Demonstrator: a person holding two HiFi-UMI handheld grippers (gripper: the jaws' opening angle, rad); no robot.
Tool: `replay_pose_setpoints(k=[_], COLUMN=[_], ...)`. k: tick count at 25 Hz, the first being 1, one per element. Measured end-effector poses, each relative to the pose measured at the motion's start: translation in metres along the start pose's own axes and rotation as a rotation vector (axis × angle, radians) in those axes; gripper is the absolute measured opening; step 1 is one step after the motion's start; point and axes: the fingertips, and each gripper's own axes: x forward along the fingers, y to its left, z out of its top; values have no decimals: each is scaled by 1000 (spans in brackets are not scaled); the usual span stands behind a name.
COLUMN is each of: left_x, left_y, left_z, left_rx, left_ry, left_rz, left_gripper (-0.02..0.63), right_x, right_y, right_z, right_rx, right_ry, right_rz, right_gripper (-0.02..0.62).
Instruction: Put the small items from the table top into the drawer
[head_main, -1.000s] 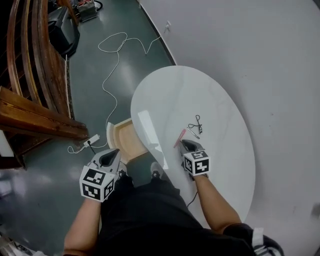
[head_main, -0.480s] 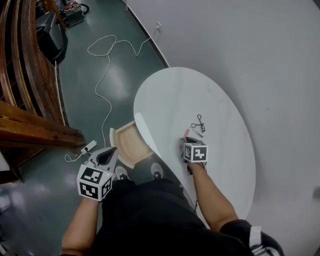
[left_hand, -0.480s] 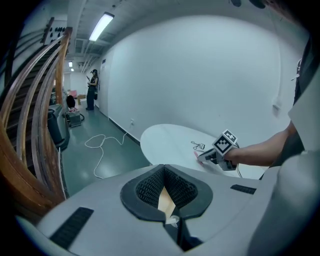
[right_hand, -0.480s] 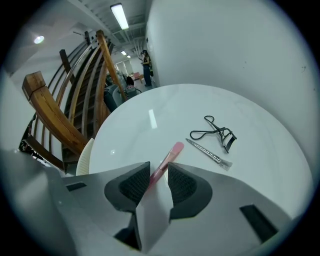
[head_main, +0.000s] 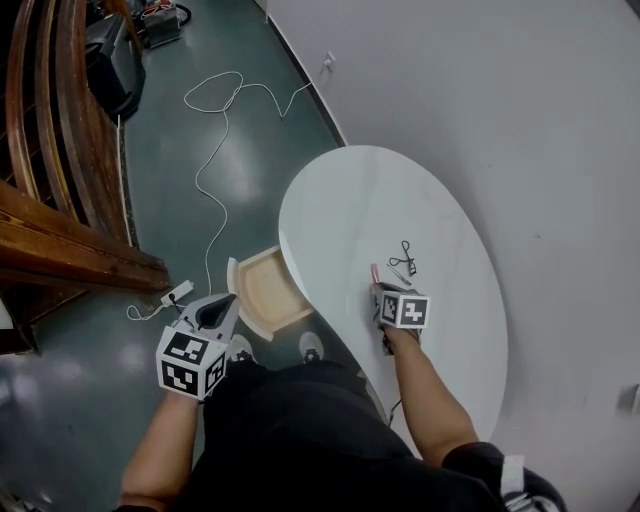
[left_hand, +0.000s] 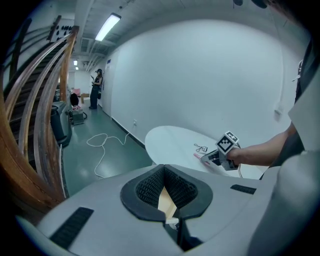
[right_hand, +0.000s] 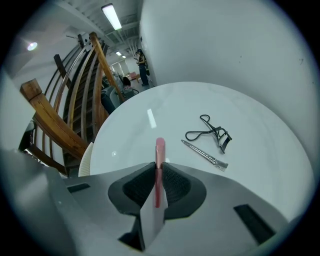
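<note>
Green shiny floor (head_main: 120, 330) spreads under a white oval table (head_main: 340, 200). A white cord (head_main: 215, 130) curls on the floor near the brown wooden rails (head_main: 60, 150). A small drawer (head_main: 268, 290) of pale wood is pulled out from under the table's edge, so things can be dropped in from above. The part of its inside that shows is bare. The right gripper (right_hand: 159, 170) has its jaws pressed tight on a thin pink stick (right_hand: 159, 150). The stick is smooth and straight with a round tip. It sits between the black ribbed pads, which I think keep it from slipping, and its tip pokes out over the table top. I cannot tell if it is off the table yet. I think it is the first thing to go to the drawer. Two more small things lie near each other on the table, just past the stick. One is a black eyelash curler (right_hand: 210, 132) made of thin bent wire with loop handles. The other is a long, flat, shiny hair clip (right_hand: 205, 155). The left gripper (head_main: 214, 312) has its jaws together with nothing in them. It hangs low beside the drawer, well apart from the table things, most likely to keep out of the way.
</note>
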Motion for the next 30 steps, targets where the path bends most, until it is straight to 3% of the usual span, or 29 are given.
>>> replay_pose_setpoints(k=[3, 8, 15, 22, 30], left_x=[1, -2, -12, -25, -35], left_y=[1, 1, 4, 9, 16], left_z=[0, -10, -25, -42, -50], left_rx=[-21, -56, -110, -168, -212], left_ry=[-8, -12, 8, -8, -38], left_rz=[4, 20, 57, 106, 136], left_gripper=[14, 14, 14, 14, 14], right_x=[-9, -17, -4, 5, 59], right_y=[20, 99, 192, 262, 288], right_z=[14, 27, 20, 3, -36], right_rx=[-75, -294, -546, -611, -613], right_ry=[-44, -92, -73, -40, 77], right_rz=[39, 199, 341, 473, 445], right_gripper=[43, 43, 43, 43, 43])
